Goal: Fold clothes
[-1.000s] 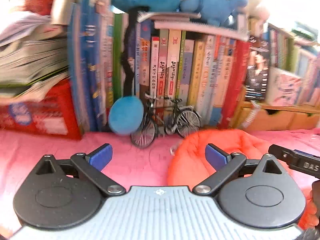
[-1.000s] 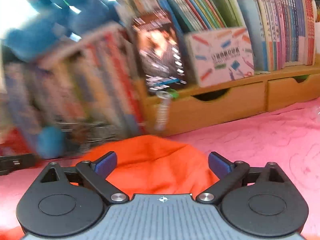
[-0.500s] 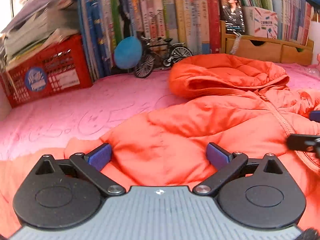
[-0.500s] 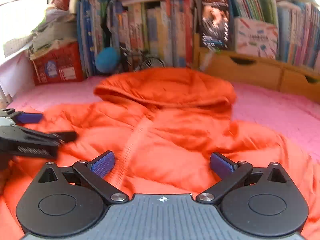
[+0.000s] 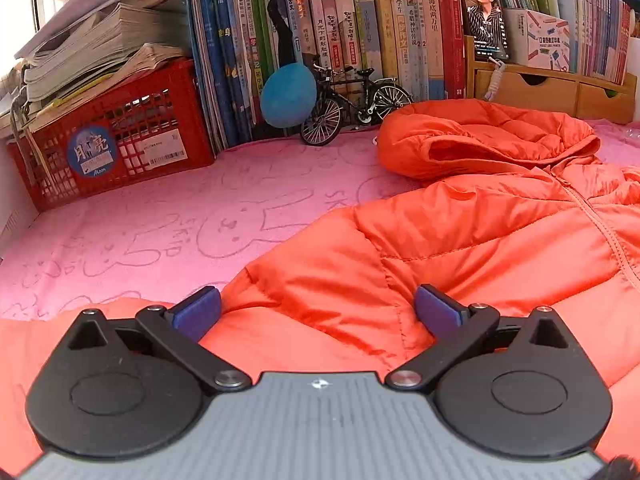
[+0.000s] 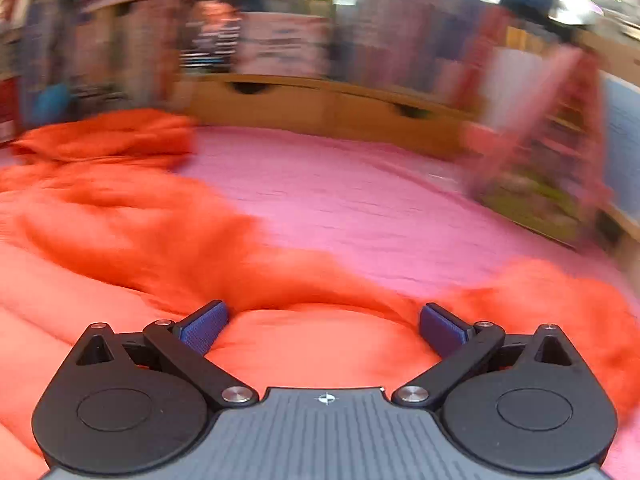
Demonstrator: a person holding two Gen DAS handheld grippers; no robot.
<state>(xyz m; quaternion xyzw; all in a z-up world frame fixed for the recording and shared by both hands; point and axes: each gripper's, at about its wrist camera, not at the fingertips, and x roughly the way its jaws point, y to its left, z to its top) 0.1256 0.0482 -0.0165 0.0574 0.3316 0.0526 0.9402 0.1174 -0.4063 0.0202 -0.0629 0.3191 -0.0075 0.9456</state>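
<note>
One orange quilted puffer jacket point(image 5: 460, 240) lies spread on a pink bedcover point(image 5: 160, 220), front side up. The zip runs down the chest and appears closed. The hood point(image 5: 488, 140) lies flat at the far end, opening facing up, near the row of books. Fabric is wrinkled and puffed, with stitched horizontal panels. In the right wrist view the jacket point(image 6: 120, 240) is blurred; its edge bunches in a ridge along the bedcover point(image 6: 340, 208).
</note>
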